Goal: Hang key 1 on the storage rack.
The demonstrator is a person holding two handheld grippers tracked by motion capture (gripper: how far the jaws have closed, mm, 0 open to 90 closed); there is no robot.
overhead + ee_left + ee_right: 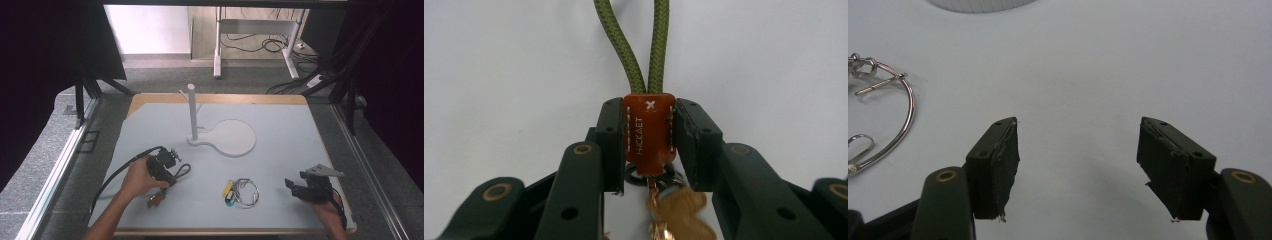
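Forearms and hands enter the high view from the bottom edge. Left tool [161,170] sits over the front-left part of the table [285,130], clenched on a keychain [172,176]; the olive cord loop [183,170] of that keychain extends to the right of the tool, and a brown charm [154,199] shows just below the hand. Right tool [295,187] rests at the front-right part of the table, released, with nothing between its jaws. Between the two tools lies a wire key ring [245,192] with a yellow tag [227,189] and a teal tag [229,201] at its left side, apart from both tools. A white stand [226,138] with an upright post [191,111] occupies the middle of the table, well behind the keychain and the ring. No container is present on the table.

Left gripper view: both jaws press against the sides of an orange leather tab [649,131] stamped with white lettering. The olive cord loop [636,47] rises out of the tab's top as two strands. A dark ring [651,176] and a tan bear-shaped charm [681,210] sit below the tab, between the jaw bases.

Right gripper view: jaws stand wide apart over bare table [1128,65]. The wire key ring [900,112] lies to the left of the left jaw, not touching it. The stand's white base edge [980,5] shows at the top.
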